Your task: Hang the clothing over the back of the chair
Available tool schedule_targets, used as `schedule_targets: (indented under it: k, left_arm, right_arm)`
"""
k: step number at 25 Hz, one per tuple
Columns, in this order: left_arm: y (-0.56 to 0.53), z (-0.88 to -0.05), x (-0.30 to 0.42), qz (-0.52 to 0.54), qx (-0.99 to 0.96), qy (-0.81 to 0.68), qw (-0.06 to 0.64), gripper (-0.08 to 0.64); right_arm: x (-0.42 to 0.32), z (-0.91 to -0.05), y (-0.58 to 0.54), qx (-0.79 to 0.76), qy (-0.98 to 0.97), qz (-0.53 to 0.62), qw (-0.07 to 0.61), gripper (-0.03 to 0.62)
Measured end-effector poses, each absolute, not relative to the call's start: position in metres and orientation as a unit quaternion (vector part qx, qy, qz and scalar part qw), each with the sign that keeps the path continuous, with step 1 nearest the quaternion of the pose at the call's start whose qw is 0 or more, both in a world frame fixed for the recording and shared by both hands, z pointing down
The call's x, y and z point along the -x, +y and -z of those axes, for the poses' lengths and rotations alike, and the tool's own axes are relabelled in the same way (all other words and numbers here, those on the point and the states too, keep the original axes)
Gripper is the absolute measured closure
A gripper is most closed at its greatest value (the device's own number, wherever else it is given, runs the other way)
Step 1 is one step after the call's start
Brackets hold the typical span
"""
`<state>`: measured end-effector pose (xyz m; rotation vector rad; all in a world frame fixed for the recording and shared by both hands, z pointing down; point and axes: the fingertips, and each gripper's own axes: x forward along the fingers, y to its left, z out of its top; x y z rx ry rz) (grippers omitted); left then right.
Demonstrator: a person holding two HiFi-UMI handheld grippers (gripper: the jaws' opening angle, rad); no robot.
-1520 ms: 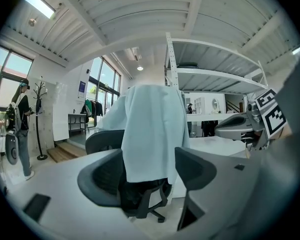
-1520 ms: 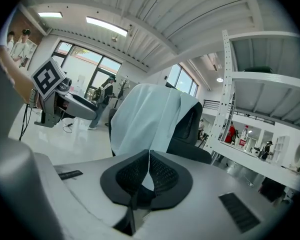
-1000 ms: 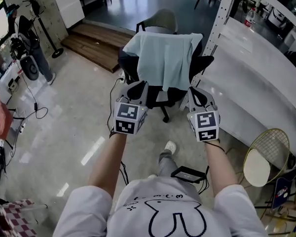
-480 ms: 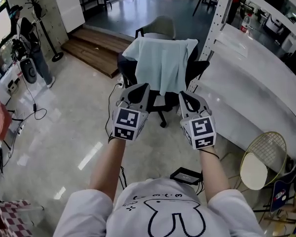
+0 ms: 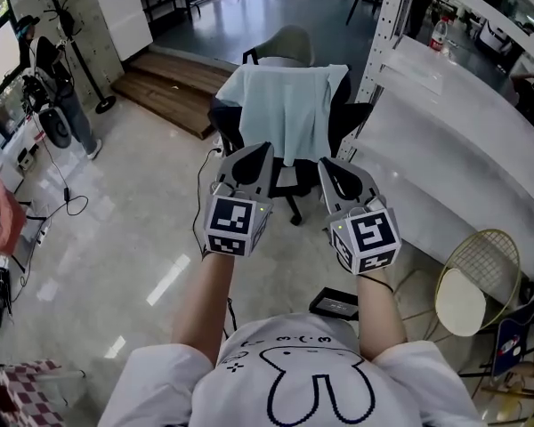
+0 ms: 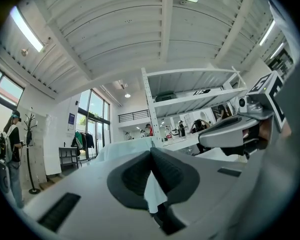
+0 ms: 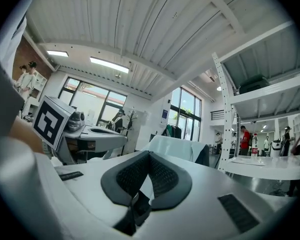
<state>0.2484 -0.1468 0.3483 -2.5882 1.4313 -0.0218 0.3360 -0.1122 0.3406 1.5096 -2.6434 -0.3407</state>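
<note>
A pale blue piece of clothing [image 5: 289,105] is draped over the back of a black chair [image 5: 224,124]. It is spread wide across the top and hangs down the side that is seen from the head view. The chair is stood on the shiny floor [image 5: 116,238], just beside a long white bench [image 5: 445,149].

Both grippers are held up side by side, in front of the chair and apart from it. The left gripper [image 5: 263,149] is seen with its jaws clenched tight, tip against tip, and nothing is gripped by them. The right gripper [image 5: 324,162] is seen the same way, with its jaws pressed together and no cloth held. The clothing is not touched by either one.

In the left gripper view the shut tips [image 6: 151,151] are pointed at the clothing [image 6: 125,146] farther off. In the right gripper view the shut tips [image 7: 149,154] are also aimed at the clothing [image 7: 177,146].

Some wooden steps [image 5: 173,78] are seen behind the chair. A round yellow wire seat [image 5: 476,278] is placed near the bench on the right. A bottle [image 5: 439,34] is stood on the far part of the bench.
</note>
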Motion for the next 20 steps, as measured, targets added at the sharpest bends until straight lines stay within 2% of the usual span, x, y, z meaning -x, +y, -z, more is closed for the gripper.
schedule_targets:
  k: [20]
  left_arm:
    - [-0.129,-0.327,-0.272,-0.014,0.867,0.488,0.097,0.534]
  right_arm:
    - [-0.343,-0.331,-0.104,-0.48,-0.868,0.122,0.042,0.586]
